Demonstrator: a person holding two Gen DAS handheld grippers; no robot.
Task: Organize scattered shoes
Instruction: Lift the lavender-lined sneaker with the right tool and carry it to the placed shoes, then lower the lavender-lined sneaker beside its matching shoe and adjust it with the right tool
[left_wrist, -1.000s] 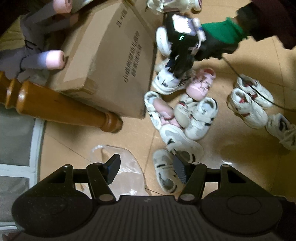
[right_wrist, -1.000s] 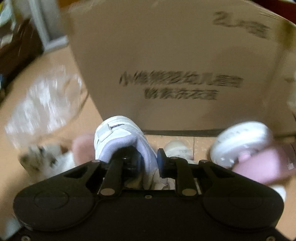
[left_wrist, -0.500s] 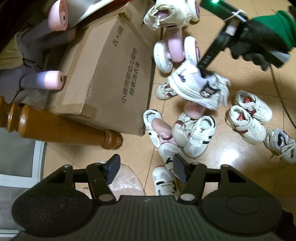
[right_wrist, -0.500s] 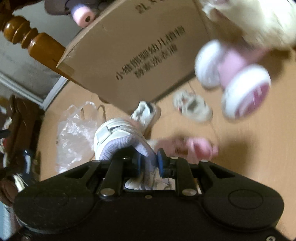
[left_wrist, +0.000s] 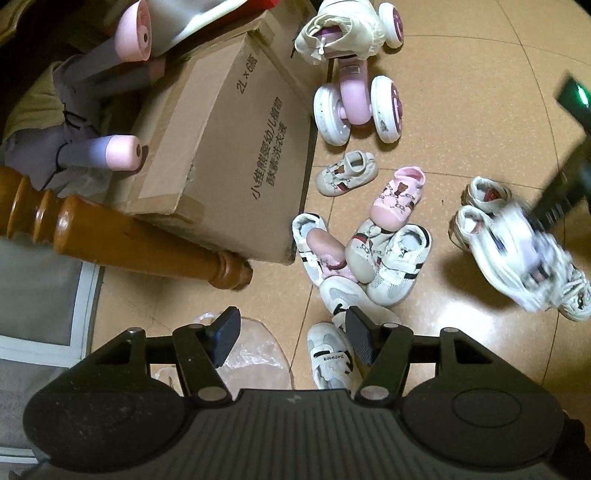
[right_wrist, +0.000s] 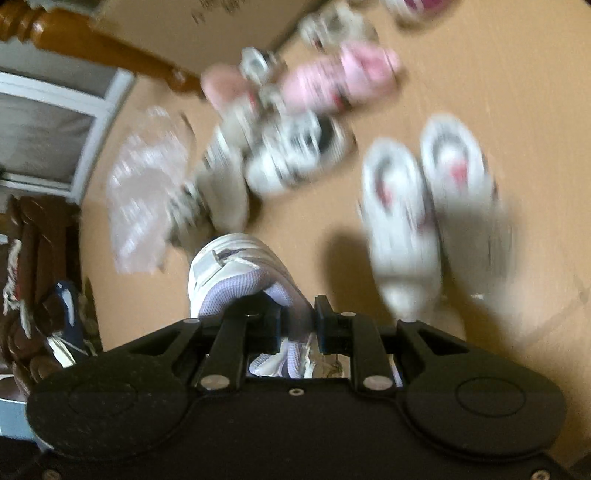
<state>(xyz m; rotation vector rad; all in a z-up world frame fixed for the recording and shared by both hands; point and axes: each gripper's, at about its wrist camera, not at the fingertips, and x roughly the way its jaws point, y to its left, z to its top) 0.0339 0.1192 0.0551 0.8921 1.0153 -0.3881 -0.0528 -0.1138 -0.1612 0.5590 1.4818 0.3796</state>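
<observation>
My right gripper (right_wrist: 297, 319) is shut on a white and lilac sneaker (right_wrist: 236, 273) and holds it above the floor; in the left wrist view the sneaker (left_wrist: 517, 251) is blurred at the far right. Beneath it stand two white and red sneakers (right_wrist: 424, 199) side by side, also seen in the left wrist view (left_wrist: 480, 199). A pile of small shoes (left_wrist: 369, 258) lies mid-floor, with a pink shoe (left_wrist: 397, 197) on top. My left gripper (left_wrist: 291, 334) is open and empty, above a white sneaker (left_wrist: 328, 356).
A cardboard box (left_wrist: 229, 147) lies at the left behind a wooden furniture leg (left_wrist: 140, 240). A pink toy with white wheels (left_wrist: 354, 99) stands at the back. A clear plastic bag (left_wrist: 255, 354) lies under my left gripper. A beige shoe (left_wrist: 345, 173) sits by the box.
My right gripper has carried the white and lilac sneaker from beside the box, up and to the right, to above the white and red pair. My left gripper stays open.
</observation>
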